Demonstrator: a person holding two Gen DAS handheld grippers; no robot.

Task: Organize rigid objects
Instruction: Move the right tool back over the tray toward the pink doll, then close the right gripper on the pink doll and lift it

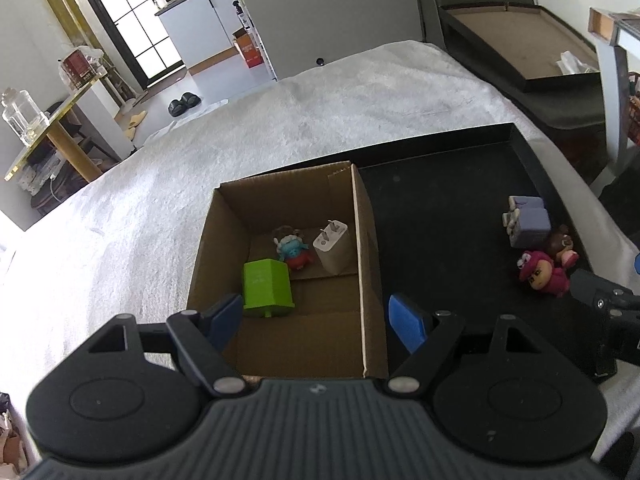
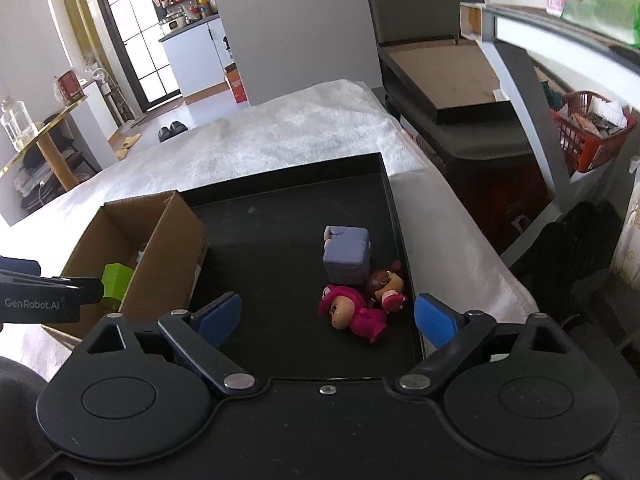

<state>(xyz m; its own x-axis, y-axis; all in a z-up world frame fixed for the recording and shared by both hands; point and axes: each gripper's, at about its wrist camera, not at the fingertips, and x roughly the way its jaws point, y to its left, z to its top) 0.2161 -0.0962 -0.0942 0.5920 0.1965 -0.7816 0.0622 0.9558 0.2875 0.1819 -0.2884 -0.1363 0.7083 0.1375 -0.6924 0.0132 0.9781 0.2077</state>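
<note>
Under both grippers, a white fuzzy cloth (image 1: pixel 280 128) covers the surface; kitchen counter and glazed door far ahead-left. A black tray (image 2: pixel 280 216) sits on the cloth, with a cardboard box (image 1: pixel 368 240) at its left side. Box holds green block (image 1: pixel 266 286), white charger (image 1: pixel 332 250) and small blue-red figure (image 1: pixel 292 250). Left gripper (image 1: pixel 318 322) hovers over the box, jaws wide, empty, green block just ahead of its left finger. Right gripper (image 2: pixel 328 316) is wide, empty, over the tray; pink figure (image 2: pixel 356 314) lies between its fingers, brown-haired figure (image 2: pixel 386 284) and grey-purple cube (image 2: pixel 346 256) just ahead.
</note>
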